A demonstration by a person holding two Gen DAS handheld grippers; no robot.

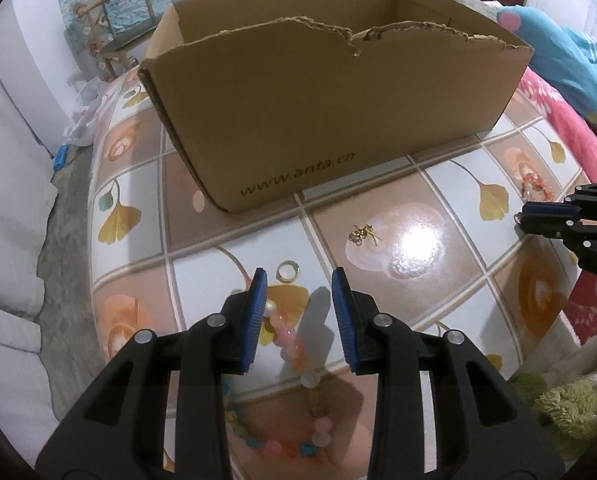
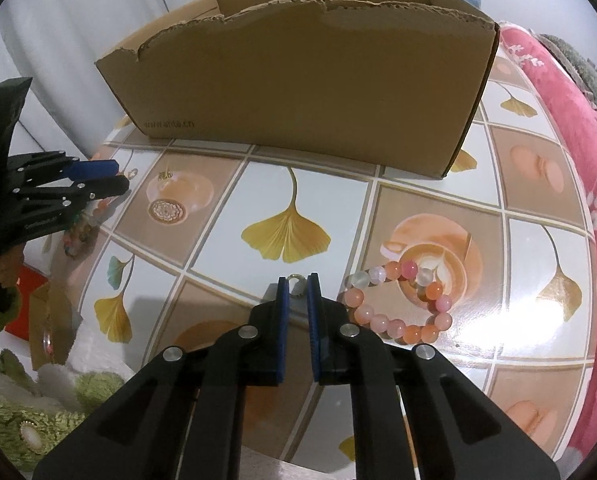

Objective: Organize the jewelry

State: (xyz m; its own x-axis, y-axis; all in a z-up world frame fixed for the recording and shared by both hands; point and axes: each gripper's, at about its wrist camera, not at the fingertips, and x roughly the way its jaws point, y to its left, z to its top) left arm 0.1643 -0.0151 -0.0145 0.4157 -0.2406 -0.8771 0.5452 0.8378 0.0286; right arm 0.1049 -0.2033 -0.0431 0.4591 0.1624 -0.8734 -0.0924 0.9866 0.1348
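Right gripper (image 2: 298, 280) pinches a small ring (image 2: 296, 280); left gripper (image 1: 298, 276) gapes partway over a beaded bracelet (image 1: 288, 340), gripping nothing. Cardboard box (image 1: 318, 120): contents hidden.

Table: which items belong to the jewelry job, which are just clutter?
Job: cardboard box, multicolour bead bracelet, pink-orange bead bracelet, gold ring, small ring in the right tool, gold charm.
Clutter: pink blanket, green fluffy fabric, chair, plastic bag.

We see bright overhead light glaring white off the glossy worktop (image 1: 418, 248), soft shadows, and strong fisheye bending at dark edges.
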